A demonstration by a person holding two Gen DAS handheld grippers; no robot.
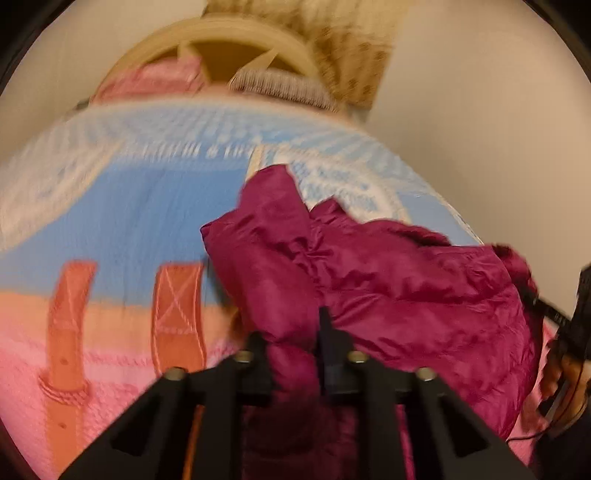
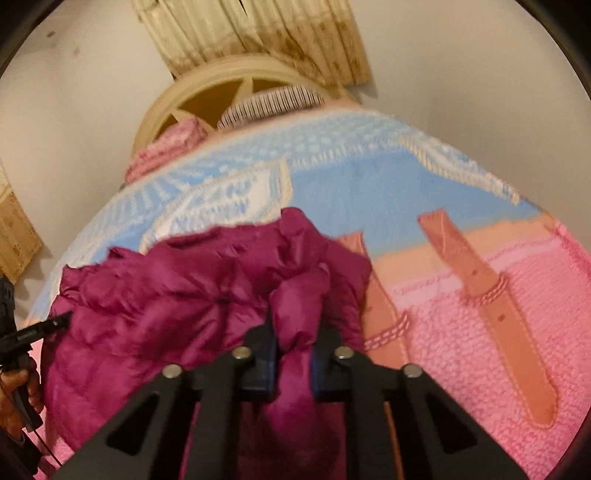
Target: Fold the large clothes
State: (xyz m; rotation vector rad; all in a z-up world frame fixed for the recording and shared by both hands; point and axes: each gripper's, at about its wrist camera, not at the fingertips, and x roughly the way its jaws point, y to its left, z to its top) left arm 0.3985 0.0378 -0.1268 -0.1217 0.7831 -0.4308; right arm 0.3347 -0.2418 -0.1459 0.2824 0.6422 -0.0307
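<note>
While the jacket lay bunched on the blanket, both grippers — left gripper, right gripper — pinched its fabric.

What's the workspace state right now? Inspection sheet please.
Surface: bed blanket, blue and pink with printed orange straps.
Job's things: magenta puffy jacket, crumpled, not folded.
Clutter: pink cloth and striped pillow at the headboard.
Grippers: left gripper shut on jacket fabric; right gripper shut on jacket fabric.
Cables: thin black cable below the right-hand device.
Surroundings: beige curtain, plain walls.
</note>
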